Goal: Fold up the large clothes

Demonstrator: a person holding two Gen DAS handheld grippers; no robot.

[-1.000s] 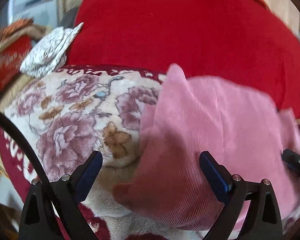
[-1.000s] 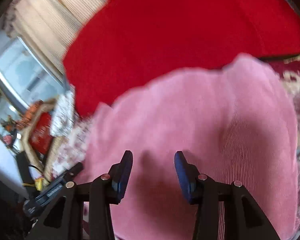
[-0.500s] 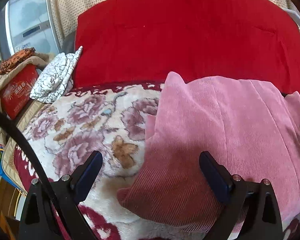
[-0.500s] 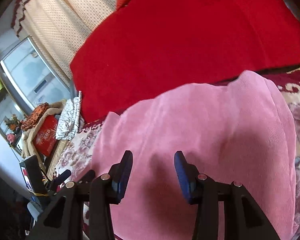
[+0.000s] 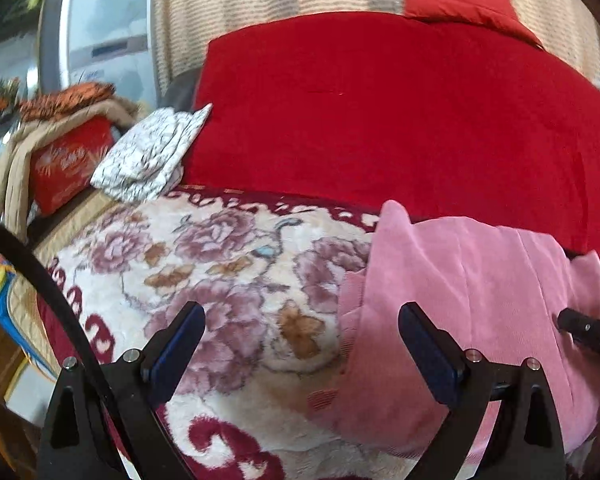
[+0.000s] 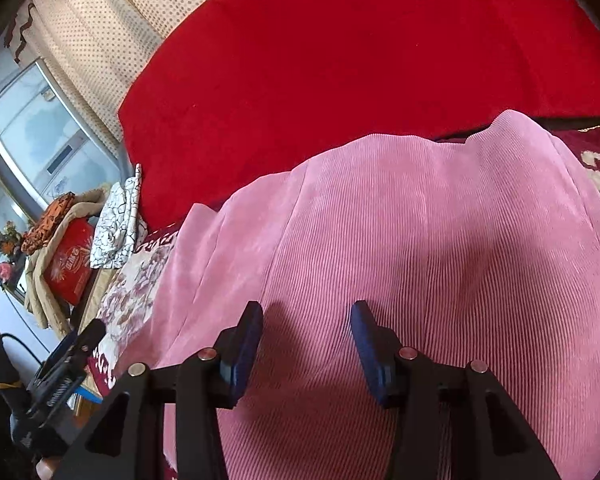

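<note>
Left fingers: the blue-padded fingers of the left gripper (image 5: pixel 300 344) stand wide apart and hold nothing; one finger (image 5: pixel 176 350) is over the flowered blanket, the other over the edge of the pink cloth.
Right fingers: the right gripper (image 6: pixel 306 344) has its fingers (image 6: pixel 246 350) parted by a moderate gap, with nothing between them; they hang above the pink cloth, and I cannot tell if they touch it.
Task thing: a large pink corduroy garment (image 6: pixel 420 248) lies spread on the bed, on the right part of the blanket in the left wrist view (image 5: pixel 472 304).
Long axis: it seems to run from the near edge of the bed toward the red quilt; the ribs go the same way. One corner stands up at the far left.
Surface: a cream plush bed blanket with mauve peony flowers and a dark red border (image 5: pixel 220 264).
Behind: a thick red quilt (image 5: pixel 400 120), piled just beyond the garment.
Room: a folded white cloth with black crackle pattern (image 5: pixel 152 156) beside the quilt; a red box (image 5: pixel 66 164) under beige cloth; beige dotted curtains (image 6: pixel 100 36); a window (image 6: pixel 32 136).
</note>
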